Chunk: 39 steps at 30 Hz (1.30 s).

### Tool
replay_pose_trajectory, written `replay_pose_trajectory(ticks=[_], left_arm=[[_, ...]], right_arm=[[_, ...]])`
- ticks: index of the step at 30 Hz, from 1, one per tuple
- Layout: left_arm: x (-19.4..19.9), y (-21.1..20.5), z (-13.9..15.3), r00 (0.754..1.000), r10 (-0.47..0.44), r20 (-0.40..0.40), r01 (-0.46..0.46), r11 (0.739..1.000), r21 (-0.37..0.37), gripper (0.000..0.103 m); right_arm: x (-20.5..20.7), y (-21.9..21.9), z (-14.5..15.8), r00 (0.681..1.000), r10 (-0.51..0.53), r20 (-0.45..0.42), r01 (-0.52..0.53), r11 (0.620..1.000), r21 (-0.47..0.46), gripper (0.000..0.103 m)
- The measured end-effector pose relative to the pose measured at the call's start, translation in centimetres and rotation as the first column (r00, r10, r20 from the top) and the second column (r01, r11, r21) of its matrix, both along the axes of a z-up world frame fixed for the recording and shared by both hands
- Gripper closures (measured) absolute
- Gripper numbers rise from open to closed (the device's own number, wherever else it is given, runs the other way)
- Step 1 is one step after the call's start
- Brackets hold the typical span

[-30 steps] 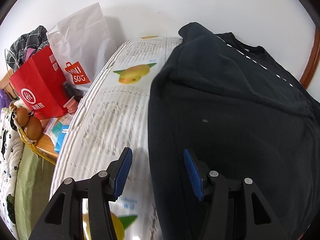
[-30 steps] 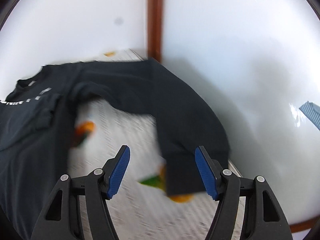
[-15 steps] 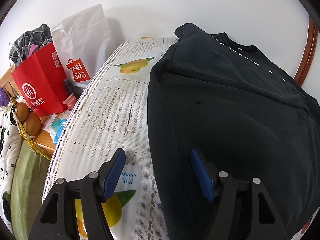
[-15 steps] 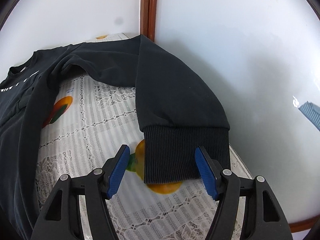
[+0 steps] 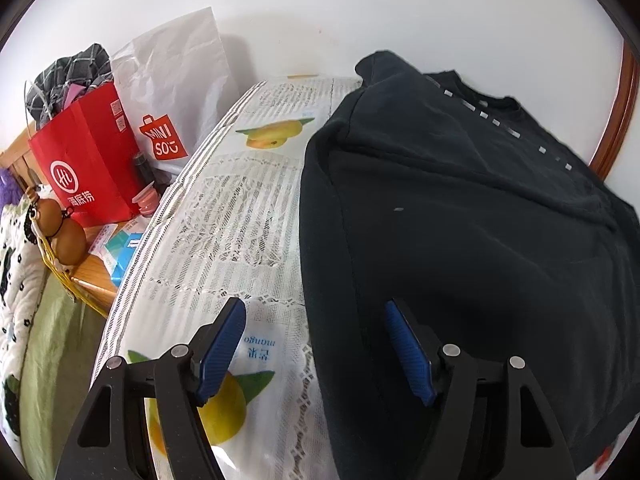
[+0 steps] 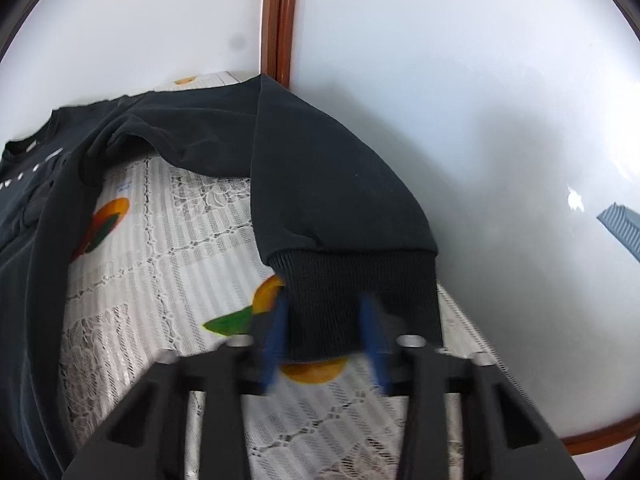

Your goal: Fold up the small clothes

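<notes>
A black sweatshirt (image 5: 460,220) lies flat on a table with a lace cloth printed with mangoes (image 5: 240,216). My left gripper (image 5: 316,340) is open and empty, its jaws straddling the sweatshirt's left side edge near the hem. In the right wrist view the sweatshirt's right sleeve (image 6: 328,192) stretches toward me and ends in a ribbed cuff (image 6: 360,292). My right gripper (image 6: 326,344) has its blue fingers, blurred by motion, closed in on either side of the cuff, with the cuff between them.
A red paper bag (image 5: 84,168) and a white Miniso bag (image 5: 172,92) stand left of the table on a low wooden stand. A bed with a green and white quilt (image 5: 24,304) lies at far left. White walls and a brown wooden strip (image 6: 280,20) border the table.
My right gripper's jaws have narrowed around the sleeve cuff and the gripper has moved forward. My left gripper stays open and has drawn back slightly along the sweatshirt's edge.
</notes>
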State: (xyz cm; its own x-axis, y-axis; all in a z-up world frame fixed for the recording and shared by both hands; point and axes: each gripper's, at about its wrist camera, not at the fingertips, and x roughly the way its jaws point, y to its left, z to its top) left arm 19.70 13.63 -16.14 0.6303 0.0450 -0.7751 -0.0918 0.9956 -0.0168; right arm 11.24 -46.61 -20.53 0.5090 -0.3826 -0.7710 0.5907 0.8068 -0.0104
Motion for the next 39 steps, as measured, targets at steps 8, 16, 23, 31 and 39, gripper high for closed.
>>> replay_pose_trajectory(ticks=[8, 16, 23, 31, 39], left_arm=[[-2.7, -1.2, 4.3, 0.996, -0.029, 0.086, 0.03, 1.0, -0.005, 0.034], [-4.5, -2.1, 6.8, 0.994, -0.037, 0.101, 0.041, 0.999, -0.034, 0.034], [-5.3, -2.5, 8.4, 0.994, -0.05, 0.099, 0.057, 0.996, -0.069, 0.033], [-6.2, -3.7, 10.8, 0.991, -0.075, 0.112, 0.079, 0.996, -0.029, 0.033], [-5.8, -4.3, 11.6, 0.991, -0.073, 0.112, 0.076, 0.997, -0.017, 0.033]], right_arm=[[-2.2, 1.6, 2.8, 0.998, -0.04, 0.04, 0.039, 0.999, 0.028, 0.092], [-4.6, 6.2, 9.7, 0.984, 0.046, 0.171, -0.048, 0.999, 0.006, 0.093], [-3.0, 9.8, 13.6, 0.965, 0.115, 0.234, -0.126, 0.992, 0.032, 0.093], [-3.0, 13.0, 15.4, 0.948, 0.186, 0.258, -0.205, 0.977, 0.049, 0.093], [-1.1, 16.3, 16.6, 0.919, 0.27, 0.287, -0.297, 0.953, 0.057, 0.093]])
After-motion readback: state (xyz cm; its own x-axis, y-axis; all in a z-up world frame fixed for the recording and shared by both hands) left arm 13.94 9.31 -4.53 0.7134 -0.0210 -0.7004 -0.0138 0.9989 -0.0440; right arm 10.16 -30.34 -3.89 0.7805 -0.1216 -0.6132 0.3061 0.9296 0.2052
